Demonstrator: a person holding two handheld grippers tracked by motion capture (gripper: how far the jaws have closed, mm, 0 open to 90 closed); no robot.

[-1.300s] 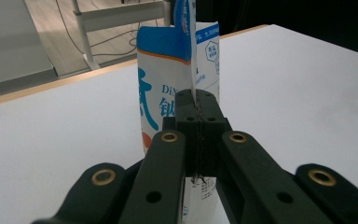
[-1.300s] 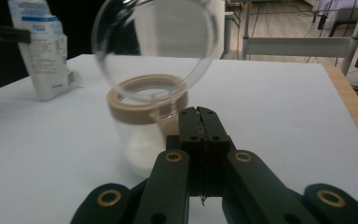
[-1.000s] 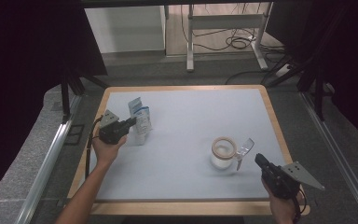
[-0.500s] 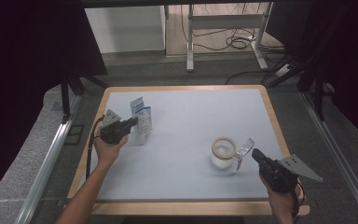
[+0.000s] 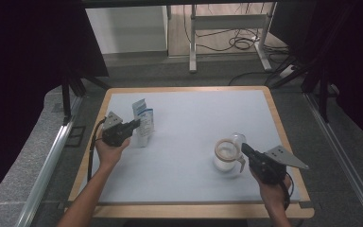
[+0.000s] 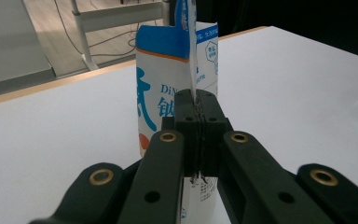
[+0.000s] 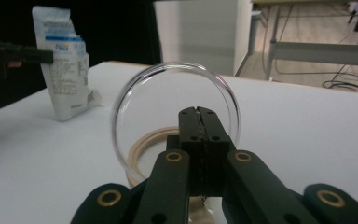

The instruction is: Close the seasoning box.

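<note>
On the counter (image 5: 189,113), left of centre, stands the blue-and-white pouch (image 5: 143,124), upright; I take it as landmark. My left hand-held gripper (image 5: 134,124) is closed on the pouch's thin side seam, as the left gripper view shows (image 6: 192,88). Well to the pouch's right, toward the near edge, sits the glass jar (image 5: 226,156), with a pale ring at its mouth. My right hand-held gripper (image 5: 243,147) has just finished closing; its jaws pinch the rim of the jar's hinged round glass lid (image 7: 175,100), which stands raised. I judge the pouch light, soft and apt to buckle, so the stiff seam is the sound hold. The jar looks rigid, slippery and fragile; the lid rim is a narrow purchase. Between pouch and jar the counter lies open; the jar stands near the raised wooden border (image 5: 283,137).
</note>
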